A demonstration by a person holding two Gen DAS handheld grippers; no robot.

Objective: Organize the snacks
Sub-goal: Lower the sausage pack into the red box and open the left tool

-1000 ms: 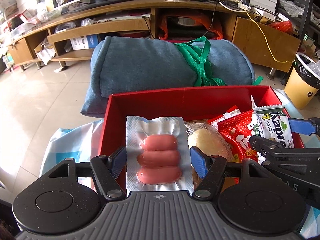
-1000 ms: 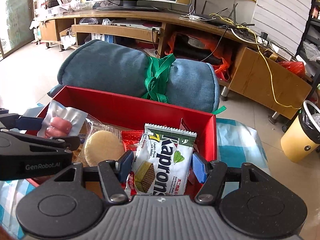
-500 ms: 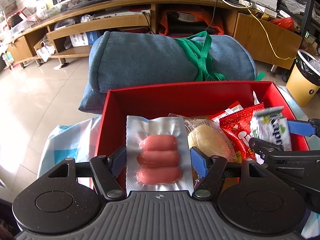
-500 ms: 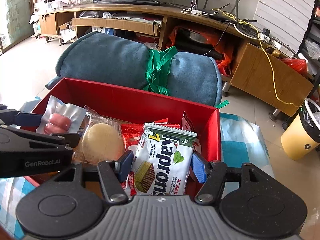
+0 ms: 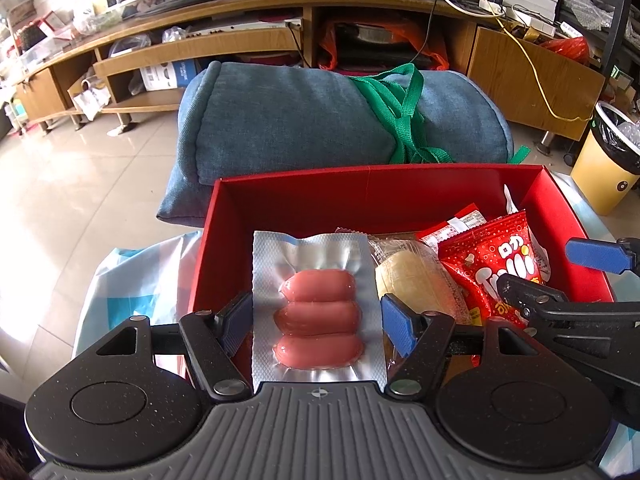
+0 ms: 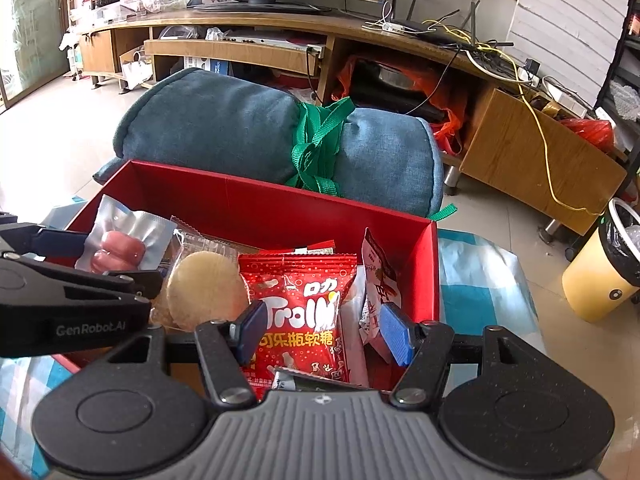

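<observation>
1. Box point(image 5: 360, 196): red, open, on the worktop point(image 6: 472, 280). Its right half is filled with a cracker point(image 6: 204, 288), a candy bag point(image 6: 304, 292) and other packets. Its left end looks free.
2. Sausage pack point(image 5: 316, 256): at the box's left end, just beside the cracker. From the right wrist view it stands tilted, seemingly clear of the floor.
3. Left gripper point(image 5: 316, 310): jaws about half spread, pads against the pack's two side edges, pinching it.
4. Right gripper point(image 6: 322, 330): over the candy bag, jaws part spread. A wrapper sliver point(image 6: 304, 378) shows at their base; I cannot tell whether it is pinched.
5. Step in hand, as judged: seating the sausage pack. Lower it flat into the free end, clear of the left wall and the cracker. Let go only once it rests.
</observation>
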